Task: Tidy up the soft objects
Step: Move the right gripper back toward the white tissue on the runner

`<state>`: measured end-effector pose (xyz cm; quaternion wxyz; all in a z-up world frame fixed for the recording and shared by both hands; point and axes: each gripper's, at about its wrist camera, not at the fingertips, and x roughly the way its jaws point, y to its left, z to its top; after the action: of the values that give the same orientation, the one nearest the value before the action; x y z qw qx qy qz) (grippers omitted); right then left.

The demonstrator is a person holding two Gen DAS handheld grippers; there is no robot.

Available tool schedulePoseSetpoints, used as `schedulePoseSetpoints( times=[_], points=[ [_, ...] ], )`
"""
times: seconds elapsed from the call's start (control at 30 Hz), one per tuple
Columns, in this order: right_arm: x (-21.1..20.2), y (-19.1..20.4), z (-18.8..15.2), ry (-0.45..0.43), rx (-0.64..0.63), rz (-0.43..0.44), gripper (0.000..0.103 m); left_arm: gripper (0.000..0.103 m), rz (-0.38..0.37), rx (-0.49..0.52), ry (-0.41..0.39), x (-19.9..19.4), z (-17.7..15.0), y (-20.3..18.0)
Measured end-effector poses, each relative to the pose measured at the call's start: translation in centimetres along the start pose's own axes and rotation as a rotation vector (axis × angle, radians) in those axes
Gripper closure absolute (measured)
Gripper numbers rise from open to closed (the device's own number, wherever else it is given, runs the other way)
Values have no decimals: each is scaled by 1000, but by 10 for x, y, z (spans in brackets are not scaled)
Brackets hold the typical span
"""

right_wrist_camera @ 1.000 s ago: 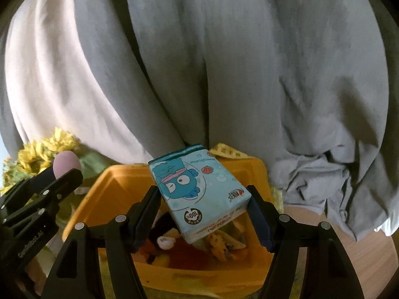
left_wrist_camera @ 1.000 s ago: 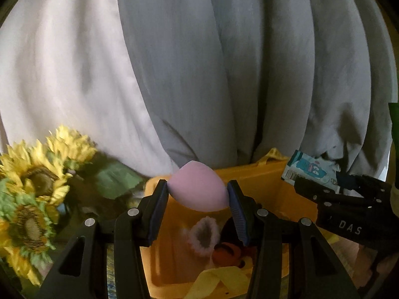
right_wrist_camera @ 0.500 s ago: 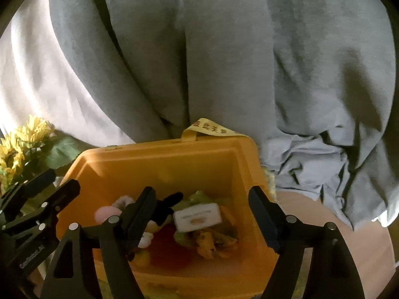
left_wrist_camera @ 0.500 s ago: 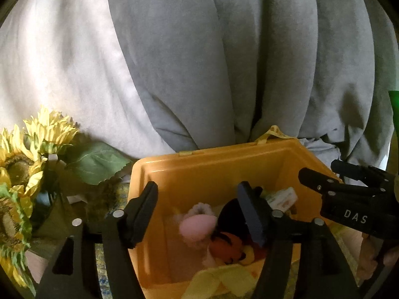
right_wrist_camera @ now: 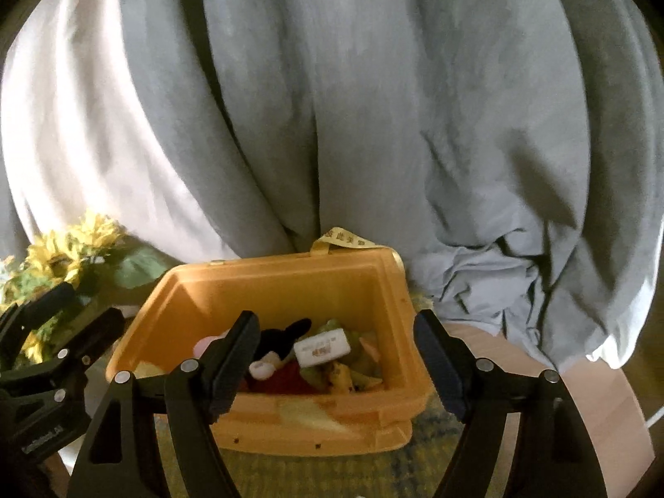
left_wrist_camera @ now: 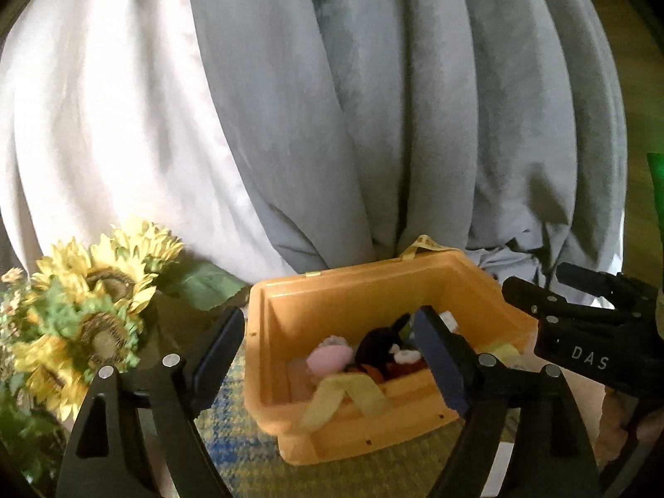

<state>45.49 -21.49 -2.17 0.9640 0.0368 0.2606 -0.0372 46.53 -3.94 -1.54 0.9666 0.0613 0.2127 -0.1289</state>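
Note:
An orange bin [left_wrist_camera: 357, 290] [right_wrist_camera: 290, 286] stands on a patterned mat and holds soft things. The pink egg-shaped sponge [left_wrist_camera: 328, 357] [right_wrist_camera: 202, 345] lies in it beside a black and red plush mouse [left_wrist_camera: 379, 346] [right_wrist_camera: 282, 334]. The tissue pack [right_wrist_camera: 323, 346] lies on the pile, pale end up. My left gripper [left_wrist_camera: 328, 348] is open and empty, just before the bin. My right gripper [right_wrist_camera: 334, 352] is open and empty, also before the bin, and shows at the right of the left wrist view [left_wrist_camera: 581, 332].
Artificial sunflowers [left_wrist_camera: 95, 311] [right_wrist_camera: 62, 253] stand left of the bin. Grey and white curtains [left_wrist_camera: 373, 103] hang close behind it. A yellow ribbon [left_wrist_camera: 344, 394] drapes over the bin's front wall. Bare wooden table [right_wrist_camera: 581, 394] shows right of the mat.
Both grippers opened. The pink sponge and the tissue pack dropped into the bin. Both grippers have since pulled back from the bin.

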Motion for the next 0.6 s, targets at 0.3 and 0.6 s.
schedulePoseSetpoints(
  times=[0.3,0.6],
  points=[
    [-48,-3,-21,-55,-19,-19,26,17,16,-11,2,-38,-24,-11],
    [-56,-9,-63,47,-5,11,26,17,13,-2,54,-53,-60,-23]
  ],
)
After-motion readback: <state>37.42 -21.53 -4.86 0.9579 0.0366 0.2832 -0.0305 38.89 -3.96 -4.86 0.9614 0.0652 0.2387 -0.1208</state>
